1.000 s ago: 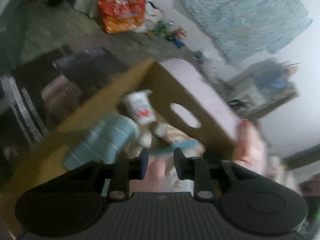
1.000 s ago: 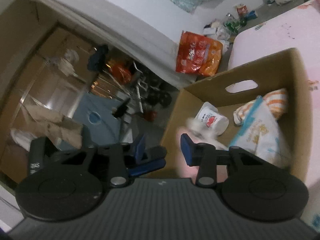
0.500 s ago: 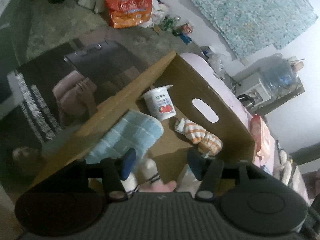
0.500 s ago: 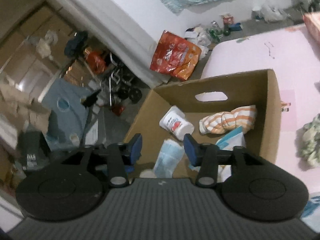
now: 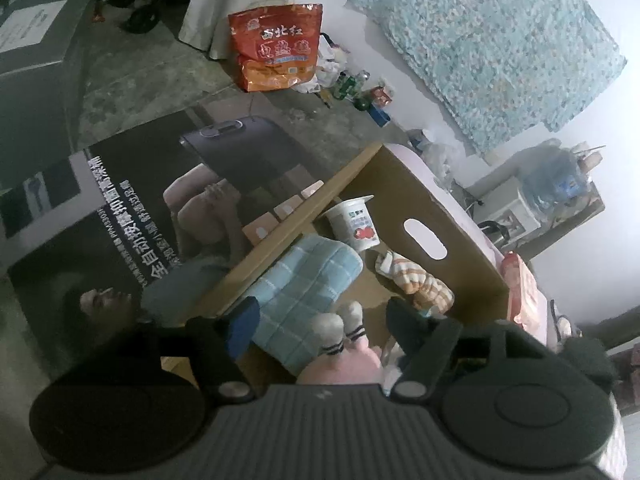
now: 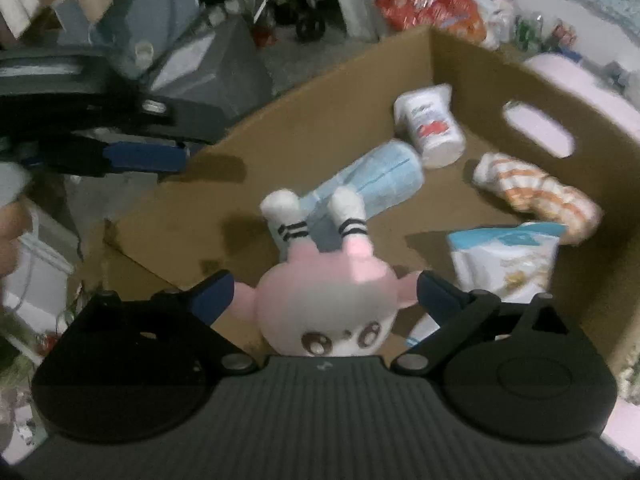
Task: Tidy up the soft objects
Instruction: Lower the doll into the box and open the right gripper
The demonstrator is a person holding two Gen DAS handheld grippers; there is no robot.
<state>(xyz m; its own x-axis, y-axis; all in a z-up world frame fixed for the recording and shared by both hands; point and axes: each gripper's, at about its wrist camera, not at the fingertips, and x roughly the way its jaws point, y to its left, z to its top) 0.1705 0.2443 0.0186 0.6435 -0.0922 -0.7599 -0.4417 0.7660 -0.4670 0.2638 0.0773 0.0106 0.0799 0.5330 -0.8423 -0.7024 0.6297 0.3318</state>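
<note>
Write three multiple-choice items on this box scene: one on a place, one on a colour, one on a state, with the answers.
1. Where is the yogurt cup?
A. Inside the cardboard box
B. On the floor
C. On top of the plush
2. What colour are the striped sock's bands?
A. Green
B. Orange
C. Purple
3. How does the plush toy lie?
A. Feet towards the camera
B. Feet pointing away
C. Wrapped in the blue cloth

Answers: A, it lies by the handle-hole wall; B, orange and white bands; B, its socked feet point away, face nearest the camera.
</note>
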